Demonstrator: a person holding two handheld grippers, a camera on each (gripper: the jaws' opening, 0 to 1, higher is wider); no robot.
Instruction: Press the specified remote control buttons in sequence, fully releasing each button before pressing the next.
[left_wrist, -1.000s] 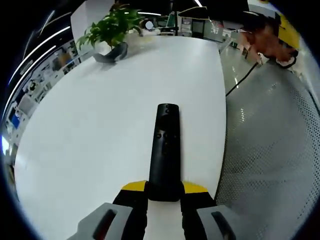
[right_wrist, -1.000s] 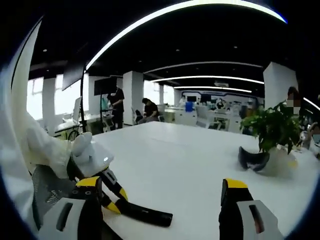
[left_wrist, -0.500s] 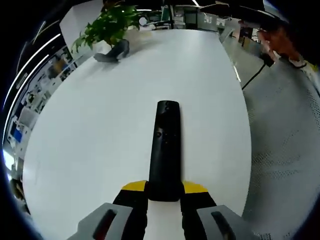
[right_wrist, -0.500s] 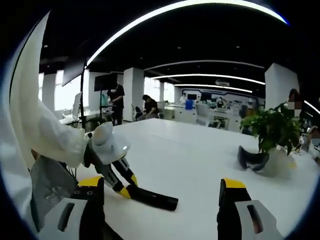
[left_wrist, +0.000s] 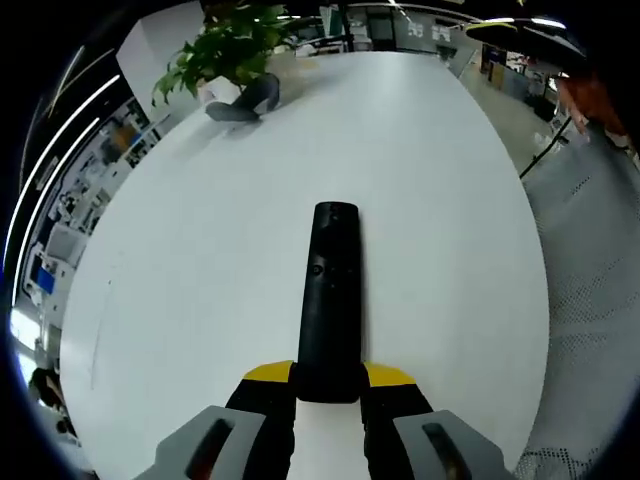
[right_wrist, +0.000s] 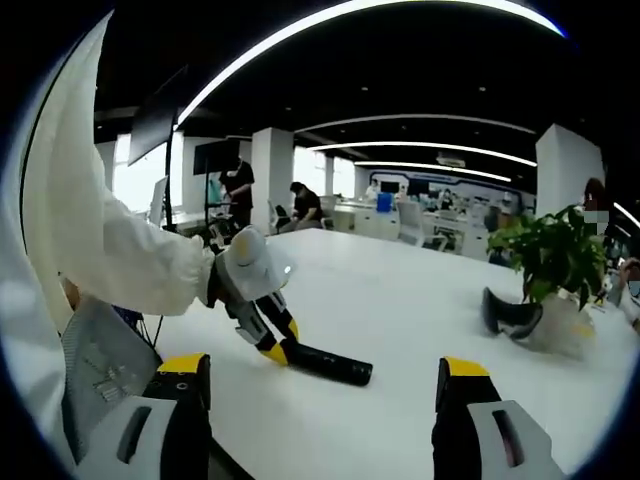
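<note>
The black remote control is clamped by its near end between the yellow-tipped jaws of the left gripper, which are closed tight against its two sides. In the left gripper view the remote runs straight out from the jaws over the white table, buttons facing up, its far end free. In the right gripper view the same remote slopes down to the tabletop with its free tip at or just above the surface; whether it touches cannot be told. There the left gripper comes in from the left, carried by a person's arm in a white sleeve.

The right gripper holds nothing; its jaws stand wide apart, with the remote lying beyond the gap between them, well short of contact.

At the far side of the table a potted plant stands with a dark curved object just beside it. In the right gripper view people stand in the office behind the table
</note>
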